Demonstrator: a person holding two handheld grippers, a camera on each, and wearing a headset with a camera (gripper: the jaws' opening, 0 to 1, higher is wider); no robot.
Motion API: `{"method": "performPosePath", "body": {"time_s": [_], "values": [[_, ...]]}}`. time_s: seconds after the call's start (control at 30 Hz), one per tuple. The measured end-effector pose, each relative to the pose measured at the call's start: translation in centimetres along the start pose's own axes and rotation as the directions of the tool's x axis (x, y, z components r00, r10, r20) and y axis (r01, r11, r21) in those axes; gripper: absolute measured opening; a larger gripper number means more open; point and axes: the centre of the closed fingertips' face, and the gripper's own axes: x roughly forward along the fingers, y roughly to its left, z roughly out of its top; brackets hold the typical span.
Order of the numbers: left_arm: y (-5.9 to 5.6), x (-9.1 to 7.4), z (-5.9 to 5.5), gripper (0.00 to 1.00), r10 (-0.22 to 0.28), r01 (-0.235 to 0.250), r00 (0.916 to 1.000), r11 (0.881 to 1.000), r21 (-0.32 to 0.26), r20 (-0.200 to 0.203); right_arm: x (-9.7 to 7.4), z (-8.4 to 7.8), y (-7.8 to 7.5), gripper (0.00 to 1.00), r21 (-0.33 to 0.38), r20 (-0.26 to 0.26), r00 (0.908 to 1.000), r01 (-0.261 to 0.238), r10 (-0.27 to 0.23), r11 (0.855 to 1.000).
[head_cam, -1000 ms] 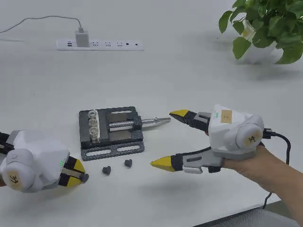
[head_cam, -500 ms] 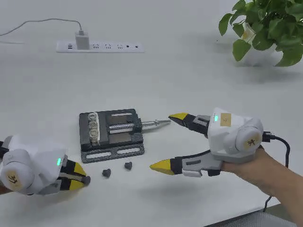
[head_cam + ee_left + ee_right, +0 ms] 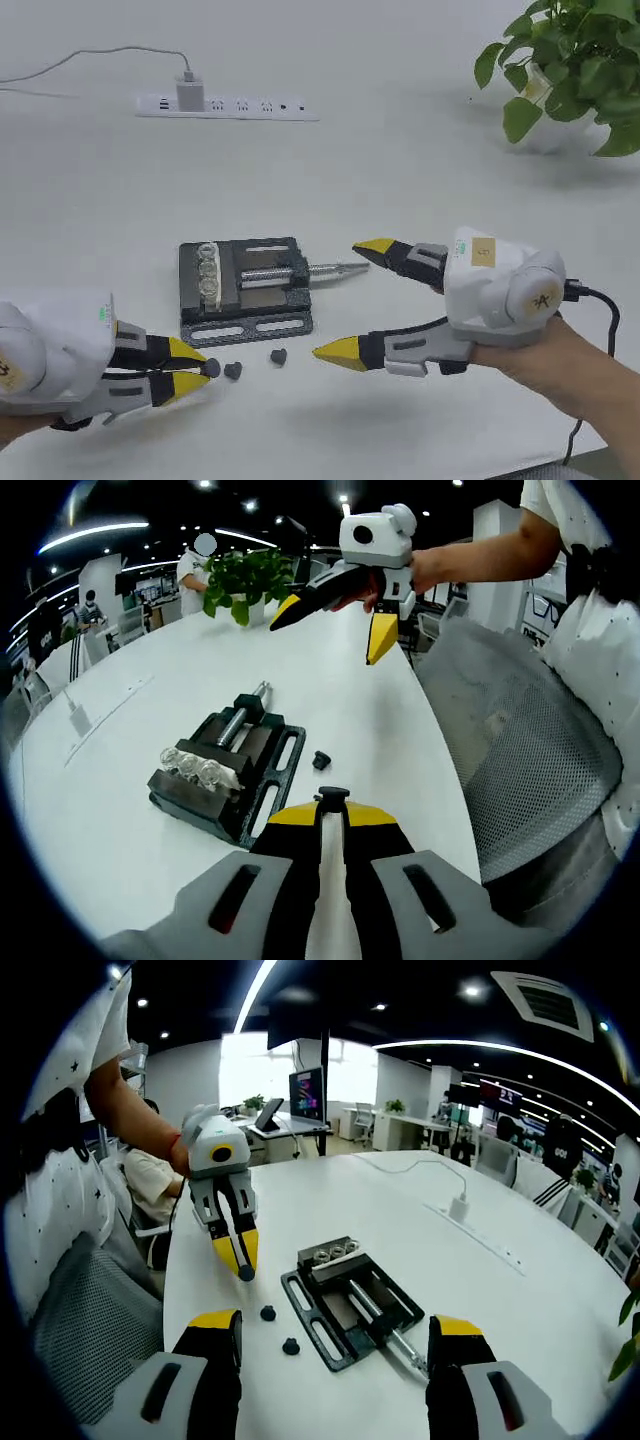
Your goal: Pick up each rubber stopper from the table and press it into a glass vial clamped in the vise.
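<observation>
Left tongs [image 3: 200, 368] are clenched on one small dark rubber stopper [image 3: 210, 368], pinched at the very tips, low over the tabletop [image 3: 400, 150] off the near left corner of the vise [image 3: 300, 322]. I cannot tell whether it has cleared the surface. A second stopper [image 3: 233, 371] lies just beside it, and a third stopper [image 3: 279, 355] sits loose a little nearer the vise's front edge. Three glass vials [image 3: 208, 270] stand in a row with their mouths up, clamped at the end of the vise away from its screw handle. None looks plugged from my seat.

Right tongs [image 3: 345, 298] are spread wide and hold nothing. They hang off the screw-handle end of the vise, apart from it.

I judge the first pick is made and the carry is in hand. Next I would lift, swing over the vise, centre the stopper above one vial mouth and push straight down. Which end of the stopper faces down I cannot make out, so I would check that before pressing. A slanted push could skid off the glass rim.
</observation>
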Motion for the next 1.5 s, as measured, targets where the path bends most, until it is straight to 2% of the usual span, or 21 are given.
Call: {"method": "performPosePath", "body": {"time_s": [0.1,0.2,0.33,0.4,0.5,0.57,0.63,0.7,0.83,0.87,0.93,1.2,1.4,1.5], "values": [[-0.2,-0.3,1.1,0.04,0.026,-0.024,0.9984,0.998,-0.05,0.05,0.1,1.1,0.2,0.74,-0.012,0.013,0.9998,-0.013,0.013,1.0],[-0.4,-0.8,2.4,0.04,0.051,-0.04,0.9931,0.994,-0.105,0.105,0.0,2.4,0.6,0.72,-0.029,0.026,0.9988,-0.04,0.041,0.999],[-0.5,-1.4,3.6,0.04,0.073,-0.052,0.9866,0.988,-0.143,0.146,-0.1,3.5,1.2,0.67,-0.047,0.025,0.9966,-0.077,0.078,0.996],[-0.5,-1.8,4.4,0.04,0.088,-0.057,0.98,0.983,-0.173,0.179,-0.2,4.0,1.6,0.65,-0.067,0.021,0.9945,-0.101,0.102,0.993],[-0.7,-2.1,5.2,0.04,0.096,-0.061,0.975,0.982,-0.177,0.2,-0.2,4.4,2.4,0.62,-0.08,0.0,0.9897,-0.143,0.143,0.987],[-0.9,-2.1,5.7,0.04,0.099,-0.061,0.972,0.982,-0.181,0.213,-0.4,5.2,3.1,0.57,-0.095,0.002,0.9841,-0.176,0.177,0.98],[-1.0,-2.2,6.3,0.04,0.101,-0.059,0.9683,0.981,-0.184,0.229,-0.5,5.3,3.7,0.51,-0.075,-0.032,0.977,-0.213,0.211,0.974],[-1.2,-2.2,6.7,0.04,0.103,-0.058,0.9656,0.98,-0.188,0.239,-0.5,5.7,4.0,0.45,-0.095,-0.051,0.9709,-0.238,0.234,0.967],[-1.5,-2.2,7.1,0.04,0.105,-0.055,0.9613,0.979,-0.194,0.255,-0.7,6.7,4.6,0.33,-0.116,-0.049,0.9606,-0.278,0.274,0.954],[-1.6,-2.2,7.2,0.04,0.107,-0.056,0.9601,0.979,-0.195,0.258,-0.8,6.9,4.9,0.3,-0.111,-0.05,0.9541,-0.299,0.295,0.948],[-1.8,-2.3,7.6,0.04,0.109,-0.055,0.9563,0.978,-0.201,0.271,-0.8,7.1,5.4,0.25,-0.118,-0.065,0.9469,-0.321,0.315,0.94],[-2.2,-2.4,8.6,0.04,0.111,-0.05,0.947,0.978,-0.204,0.302,-0.3,7.0,6.9,0.15,-0.149,-0.117,0.9109,-0.41,0.396,0.9],[-2.5,-2.3,9.1,0.04,0.104,-0.043,0.9443,0.98,-0.196,0.312,-0.2,6.8,8.1,0.14,-0.171,-0.16,0.8905,-0.45,0.426,0.877],[-2.6,-2.2,9.2,0.04,0.1,-0.04,0.944,0.981,-0.192,0.314,-0.1,6.7,8.4,0.13,-0.183,-0.176,0.8861,-0.457,0.429,0.87]]}}
